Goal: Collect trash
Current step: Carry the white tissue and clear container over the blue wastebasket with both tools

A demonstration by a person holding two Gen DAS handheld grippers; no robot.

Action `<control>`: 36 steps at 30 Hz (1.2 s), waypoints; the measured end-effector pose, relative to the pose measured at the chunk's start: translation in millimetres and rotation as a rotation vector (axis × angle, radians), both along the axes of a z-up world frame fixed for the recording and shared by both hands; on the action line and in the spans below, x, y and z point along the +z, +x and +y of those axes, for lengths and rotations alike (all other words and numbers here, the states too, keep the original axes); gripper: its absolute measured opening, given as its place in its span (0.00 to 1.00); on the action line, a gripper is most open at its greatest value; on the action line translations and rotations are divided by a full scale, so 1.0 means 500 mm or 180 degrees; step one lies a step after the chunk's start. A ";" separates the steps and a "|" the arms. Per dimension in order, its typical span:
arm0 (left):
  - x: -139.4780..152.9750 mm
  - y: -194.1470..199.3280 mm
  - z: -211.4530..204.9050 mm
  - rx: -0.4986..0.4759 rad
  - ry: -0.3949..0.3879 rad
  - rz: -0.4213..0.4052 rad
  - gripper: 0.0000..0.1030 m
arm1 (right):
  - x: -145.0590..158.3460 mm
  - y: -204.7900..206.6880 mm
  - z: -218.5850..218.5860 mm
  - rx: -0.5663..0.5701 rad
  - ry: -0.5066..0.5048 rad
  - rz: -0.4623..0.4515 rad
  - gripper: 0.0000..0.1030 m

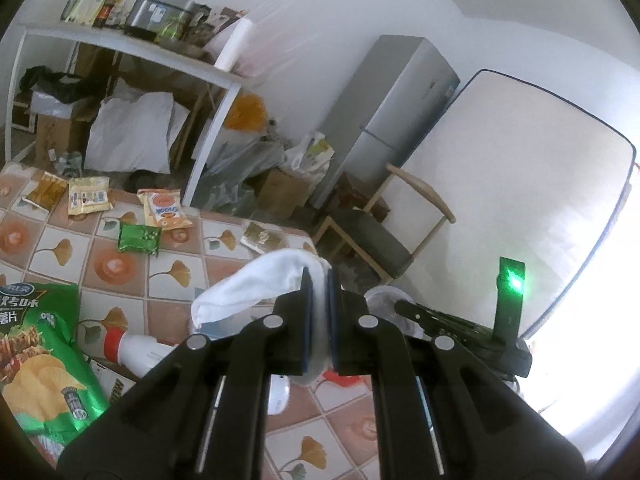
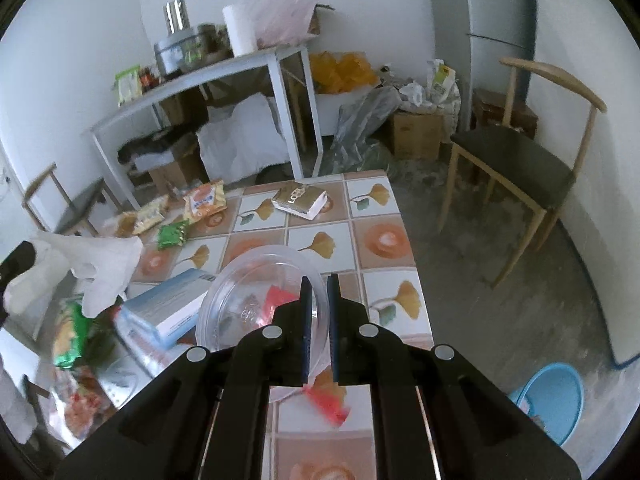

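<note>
Left claw (image 1: 319,312) clamped on white plastic bag (image 1: 256,280), held up for filling; right claw (image 2: 319,320) pinched on clear plastic lid (image 2: 256,300), lifted off tabletop (image 2: 384,240) as trash.

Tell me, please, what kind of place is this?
Probably a lived-in home kitchen or dining room: a refrigerator, a tiled table strewn with snack packets, and a wooden chair.
</note>
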State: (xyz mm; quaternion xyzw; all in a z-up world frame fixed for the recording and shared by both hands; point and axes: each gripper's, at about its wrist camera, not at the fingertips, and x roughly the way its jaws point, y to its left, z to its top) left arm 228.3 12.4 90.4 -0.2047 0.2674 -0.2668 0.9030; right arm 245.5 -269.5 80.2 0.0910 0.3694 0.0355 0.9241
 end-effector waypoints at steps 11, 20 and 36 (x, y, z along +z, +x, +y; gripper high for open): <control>0.031 -0.077 -0.059 -0.0316 -0.0052 -0.0142 0.06 | 0.034 -0.151 -0.102 -0.0327 0.0327 -0.0069 0.08; 0.030 -0.116 -0.103 -0.0548 -0.0056 -0.0149 0.06 | 0.018 -0.262 -0.183 -0.0728 0.0522 -0.0052 0.08; 0.026 -0.166 -0.168 -0.0868 -0.0019 -0.0155 0.06 | 0.001 -0.333 -0.238 -0.1009 0.0645 -0.0049 0.08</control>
